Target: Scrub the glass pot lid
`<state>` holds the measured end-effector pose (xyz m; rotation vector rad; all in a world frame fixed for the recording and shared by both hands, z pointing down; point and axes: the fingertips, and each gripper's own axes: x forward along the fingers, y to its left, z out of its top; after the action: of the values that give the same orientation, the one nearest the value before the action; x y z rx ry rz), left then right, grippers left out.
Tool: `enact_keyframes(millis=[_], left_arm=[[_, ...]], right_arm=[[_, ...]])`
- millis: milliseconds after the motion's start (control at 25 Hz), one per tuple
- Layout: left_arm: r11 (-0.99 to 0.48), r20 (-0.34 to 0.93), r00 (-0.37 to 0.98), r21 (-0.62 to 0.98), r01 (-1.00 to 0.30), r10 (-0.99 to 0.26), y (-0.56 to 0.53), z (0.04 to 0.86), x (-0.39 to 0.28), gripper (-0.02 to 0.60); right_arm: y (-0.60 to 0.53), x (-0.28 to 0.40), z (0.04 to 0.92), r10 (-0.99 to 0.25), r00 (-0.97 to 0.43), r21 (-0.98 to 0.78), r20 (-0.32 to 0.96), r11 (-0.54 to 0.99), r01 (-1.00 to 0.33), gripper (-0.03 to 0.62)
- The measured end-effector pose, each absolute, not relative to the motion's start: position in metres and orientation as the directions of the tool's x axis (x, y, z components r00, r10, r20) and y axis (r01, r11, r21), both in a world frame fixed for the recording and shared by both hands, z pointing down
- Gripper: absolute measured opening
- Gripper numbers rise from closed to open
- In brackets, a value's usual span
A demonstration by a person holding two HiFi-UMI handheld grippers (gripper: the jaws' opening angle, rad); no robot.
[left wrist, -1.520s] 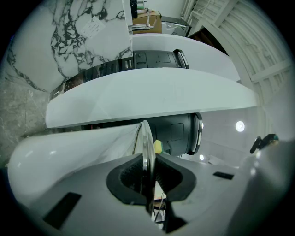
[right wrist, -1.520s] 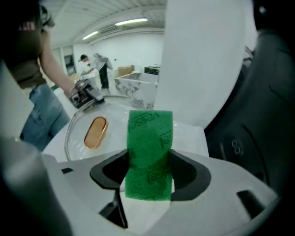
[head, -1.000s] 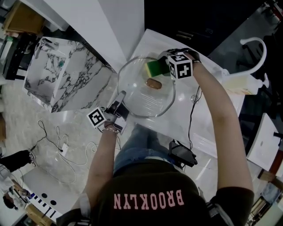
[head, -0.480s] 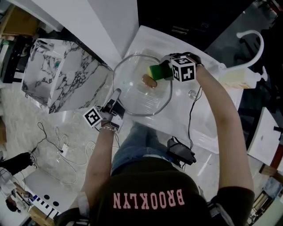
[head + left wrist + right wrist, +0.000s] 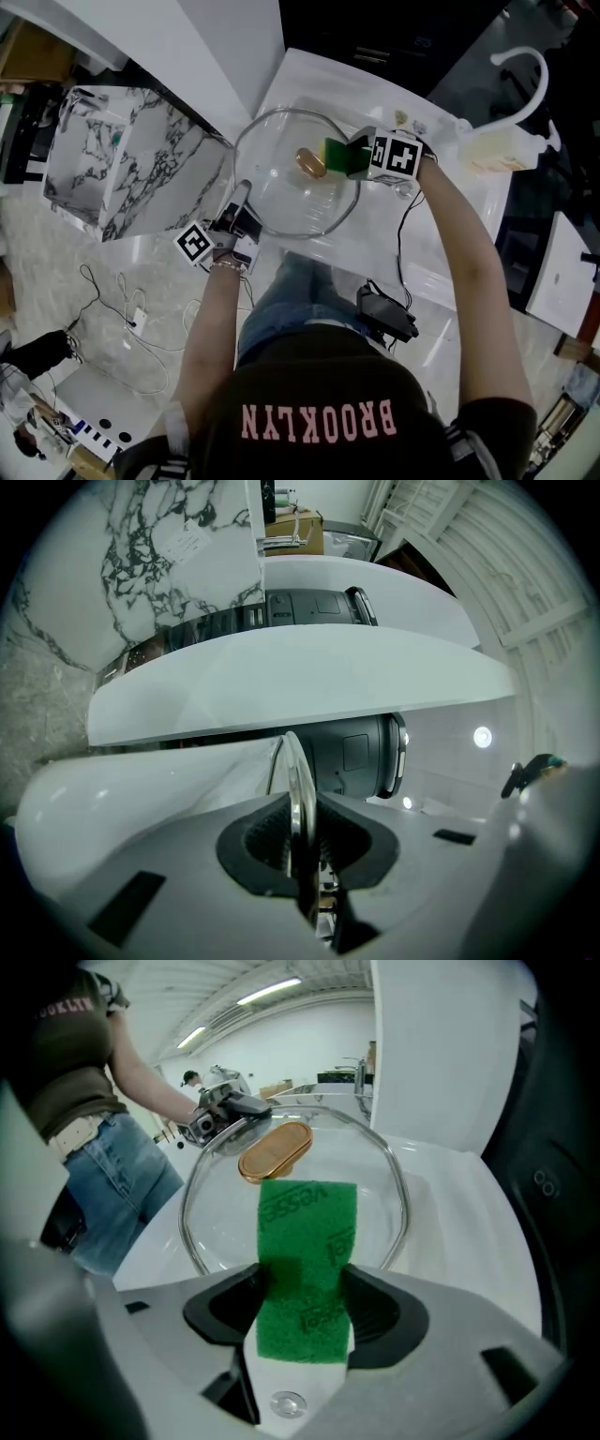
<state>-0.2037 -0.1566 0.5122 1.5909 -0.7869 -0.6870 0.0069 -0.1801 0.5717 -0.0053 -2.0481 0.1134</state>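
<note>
While the glass pot lid [image 5: 281, 199] sits knob-up over the white worktop [image 5: 309, 80], you grip it from two sides. Its tan knob [image 5: 310, 161] stands near the middle of the glass. The one container that shows contents is the pump bottle [image 5: 492, 150] beside the white tap [image 5: 525, 80], with pale yellowish liquid inside; it stands well apart from the lid, beyond your right hand [image 5: 422, 161]. Your left gripper [image 5: 242, 200] bites the lid's near rim, and the left gripper view shows what the head view cannot: the metal-edged rim runs edge-on between the two dark pads, which are closed tight against it. Your right gripper [image 5: 352, 156] is clamped on a green scrub sponge [image 5: 336, 151], and its own view shows the jaws pressing the sponge's sides while its far end reaches over the glass just short of the knob. Whether the sponge touches the glass cannot be told. Your right arm stretches forward nearly straight; your left forearm [image 5: 217, 309] reaches ahead with the wrist beside a marble-patterned block [image 5: 131, 159].
</note>
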Motion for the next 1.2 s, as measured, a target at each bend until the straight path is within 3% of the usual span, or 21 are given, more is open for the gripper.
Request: enact_keyframes(millis=[560,1040,1200], left_arm=[[-0.132,-0.043,0.585,0.985,-0.111,-0.810,-0.155,0.509,-0.206,0.035],[-0.134,-0.042,0.594,0.985,-0.111,-0.803,-0.155,0.511,-0.205,0.035],[-0.076,0.028,0.644,0.988,-0.133,-0.764,-0.153,0.515,-0.195,0.037]], right_arm=[[-0.115,0.009,0.567,-0.044,-0.438,-0.146,0.898,0.909,-0.390,0.252],[-0.057,-0.023,0.552,-0.020,-0.468,-0.227,0.884,0.856,-0.465,0.255],[-0.060,-0.014,0.542,-0.087,-0.498,-0.227,0.863,0.814,-0.535,0.259]])
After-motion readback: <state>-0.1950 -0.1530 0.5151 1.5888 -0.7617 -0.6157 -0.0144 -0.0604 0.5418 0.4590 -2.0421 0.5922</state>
